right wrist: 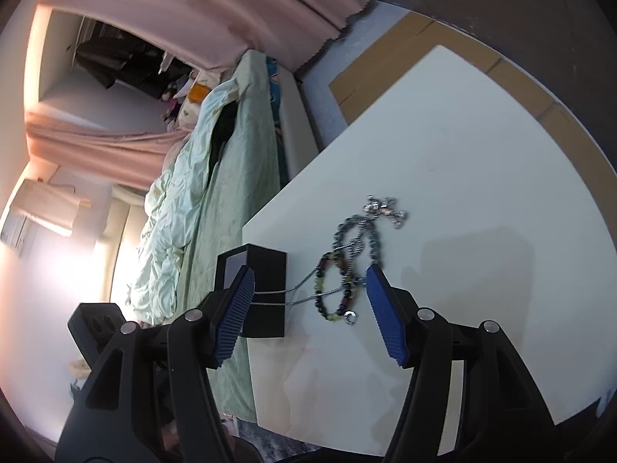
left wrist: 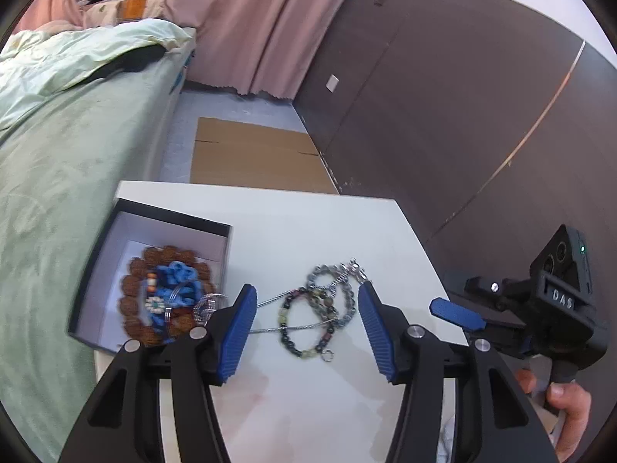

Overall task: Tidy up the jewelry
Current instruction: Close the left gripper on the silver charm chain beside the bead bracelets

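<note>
A black jewelry box with a white lining sits at the left of the white table. It holds a brown bead bracelet and blue cord pieces. A silver chain trails from the box to a heap of bead bracelets on the table. My left gripper is open and empty, just in front of the heap. My right gripper is open and empty near the heap and the box. It also shows in the left wrist view.
A bed with green sheets runs along the table's left side. Flat cardboard lies on the floor beyond the table. A dark wall stands to the right. Pink curtains hang at the back.
</note>
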A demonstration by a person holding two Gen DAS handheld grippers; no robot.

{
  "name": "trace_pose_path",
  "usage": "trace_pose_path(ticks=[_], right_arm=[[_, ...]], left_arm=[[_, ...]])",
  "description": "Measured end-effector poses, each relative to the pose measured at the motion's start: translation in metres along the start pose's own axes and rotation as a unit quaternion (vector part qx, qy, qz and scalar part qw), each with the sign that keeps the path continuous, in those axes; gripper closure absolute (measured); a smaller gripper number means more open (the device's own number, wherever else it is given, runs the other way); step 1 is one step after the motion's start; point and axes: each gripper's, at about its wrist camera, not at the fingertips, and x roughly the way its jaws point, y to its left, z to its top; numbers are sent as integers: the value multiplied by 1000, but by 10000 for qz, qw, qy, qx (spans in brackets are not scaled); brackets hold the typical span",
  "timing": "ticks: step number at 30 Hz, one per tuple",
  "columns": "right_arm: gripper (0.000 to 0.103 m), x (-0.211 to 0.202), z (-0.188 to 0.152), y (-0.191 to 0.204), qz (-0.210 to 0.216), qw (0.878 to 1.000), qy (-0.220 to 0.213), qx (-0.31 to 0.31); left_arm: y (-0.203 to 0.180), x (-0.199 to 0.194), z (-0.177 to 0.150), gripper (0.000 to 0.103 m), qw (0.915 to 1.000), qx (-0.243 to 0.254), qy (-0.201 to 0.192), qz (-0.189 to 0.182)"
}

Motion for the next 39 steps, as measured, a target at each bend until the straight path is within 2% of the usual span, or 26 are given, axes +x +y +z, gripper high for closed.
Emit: trace_pose_path(ticks=[6, 15, 23, 27, 33, 39], right_arm=[[42, -13, 15, -20, -63, 9995, -174, 258], [42, -25, 33, -40, -258, 9974, -369, 571], [42, -47, 45, -62, -249, 9944, -575, 855], [42, -53, 49, -70, -177, 9933, -612, 968], [42, -63, 49, -80, -217, 9913, -664, 1114], [42, -65, 50, -85, -204, 9903, -634, 1220]], left_arm=[[-23, 29, 4, 51, 9995, 294, 150, -18], [-61, 75, 21, 51, 9955, 747, 584, -19], [-78, 132, 28, 64, 9905, 497, 1282, -1], [-82, 147, 29, 65, 9894, 298, 1420, 40], [-92, 167, 28, 65, 9865, 222, 1573, 386], [-95, 186, 22, 65, 9811, 212, 1671, 955]])
